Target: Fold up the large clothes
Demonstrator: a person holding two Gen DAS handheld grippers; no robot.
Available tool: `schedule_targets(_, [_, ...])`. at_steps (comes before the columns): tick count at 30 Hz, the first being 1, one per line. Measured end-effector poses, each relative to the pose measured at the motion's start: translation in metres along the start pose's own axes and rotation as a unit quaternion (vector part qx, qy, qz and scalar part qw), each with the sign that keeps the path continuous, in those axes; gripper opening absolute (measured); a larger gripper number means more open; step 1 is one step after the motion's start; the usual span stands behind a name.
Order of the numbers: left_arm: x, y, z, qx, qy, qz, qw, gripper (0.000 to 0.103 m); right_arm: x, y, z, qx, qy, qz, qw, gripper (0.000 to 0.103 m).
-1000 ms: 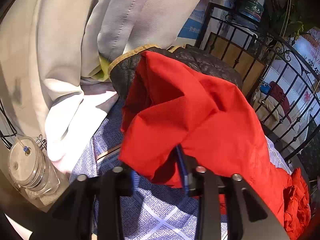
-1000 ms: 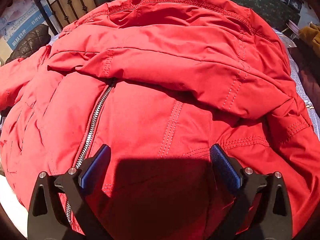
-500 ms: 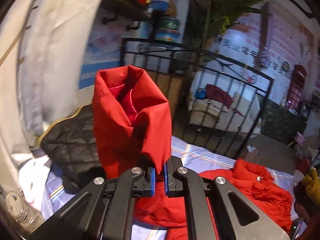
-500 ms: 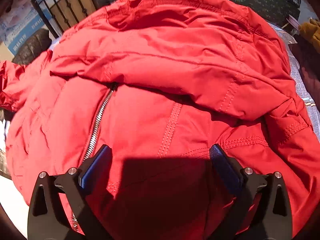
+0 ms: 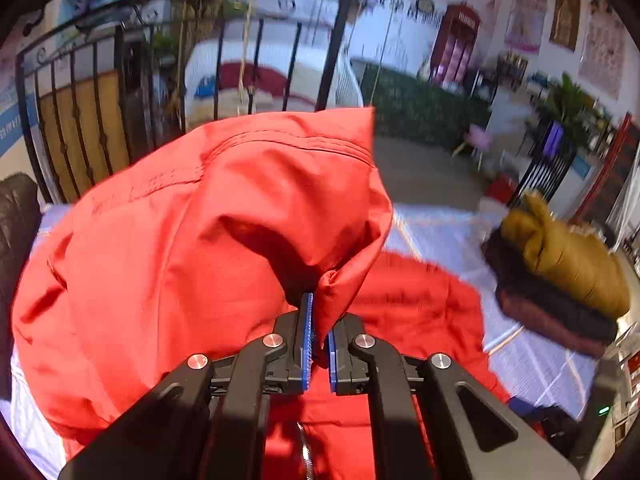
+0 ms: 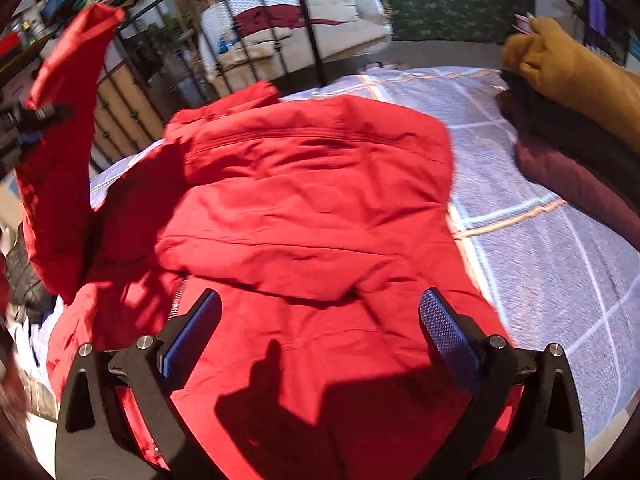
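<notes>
A large red jacket (image 6: 312,208) lies front up on a pale blue checked bedcover (image 6: 560,248), its zip (image 6: 178,296) running toward me. My left gripper (image 5: 319,324) is shut on the jacket's sleeve (image 5: 224,216) and holds it lifted above the jacket body. In the right wrist view that raised sleeve (image 6: 60,152) stands at the far left with the left gripper (image 6: 24,120) beside it. My right gripper (image 6: 320,320) is open and empty, hovering over the jacket's lower front.
A stack of folded clothes, mustard on dark red (image 5: 560,276), sits at the bed's right side, also in the right wrist view (image 6: 580,120). A black iron bed frame (image 5: 120,92) stands behind. A dark quilted garment (image 5: 16,216) lies at the left.
My left gripper closed on the sleeve, lifted it and swung it right over the jacket body. My right gripper has drawn back, so more of the jacket and bedcover show.
</notes>
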State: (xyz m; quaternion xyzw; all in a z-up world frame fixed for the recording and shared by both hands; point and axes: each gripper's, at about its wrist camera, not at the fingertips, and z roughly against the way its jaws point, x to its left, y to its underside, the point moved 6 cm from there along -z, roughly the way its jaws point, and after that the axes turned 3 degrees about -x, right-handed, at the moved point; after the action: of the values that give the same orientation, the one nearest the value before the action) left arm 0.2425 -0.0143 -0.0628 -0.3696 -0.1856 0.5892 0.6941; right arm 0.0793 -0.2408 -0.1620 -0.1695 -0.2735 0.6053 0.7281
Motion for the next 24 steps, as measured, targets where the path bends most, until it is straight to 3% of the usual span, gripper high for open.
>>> schedule_targets(6, [-0.043, 0.043, -0.026, 0.071, -0.038, -0.073, 0.9941, 0.009, -0.032, 0.006, 0.003, 0.007, -0.016, -0.044, 0.999, 0.098])
schedule_targets(12, [-0.051, 0.053, -0.016, 0.070, -0.035, -0.095, 0.9924, 0.013, -0.035, -0.005, 0.004, -0.007, -0.010, -0.065, 0.998, 0.098])
schedule_targets(15, [-0.058, 0.050, -0.012, 0.062, -0.061, -0.109, 0.9902, 0.015, -0.046, -0.009, 0.003, -0.003, -0.014, -0.084, 0.996, 0.098])
schedule_targets(18, [-0.078, 0.042, -0.014, 0.055, -0.108, -0.143, 0.9823, 0.021, -0.056, -0.008, 0.004, 0.000, -0.017, -0.106, 0.994, 0.098])
schedule_targets(19, [-0.087, 0.041, -0.014, 0.052, -0.106, -0.149, 0.9817, 0.038, -0.059, -0.008, 0.004, 0.001, -0.019, -0.111, 0.994, 0.098])
schedule_targets(20, [-0.101, 0.041, -0.011, 0.045, -0.080, -0.151, 0.9843, 0.077, -0.062, -0.007, 0.005, 0.002, -0.019, -0.115, 0.993, 0.098])
schedule_targets(21, [-0.113, 0.040, -0.005, 0.030, -0.058, -0.154, 0.9859, 0.090, -0.064, -0.007, 0.006, 0.001, -0.018, -0.117, 0.993, 0.098])
schedule_targets(22, [-0.129, 0.039, 0.003, 0.007, -0.042, -0.166, 0.9852, 0.094, -0.067, -0.007, 0.007, -0.001, -0.015, -0.118, 0.993, 0.098])
schedule_targets(24, [-0.162, 0.042, 0.015, -0.022, -0.045, -0.212, 0.9759, 0.094, -0.073, -0.008, 0.010, -0.004, -0.010, -0.123, 0.992, 0.099])
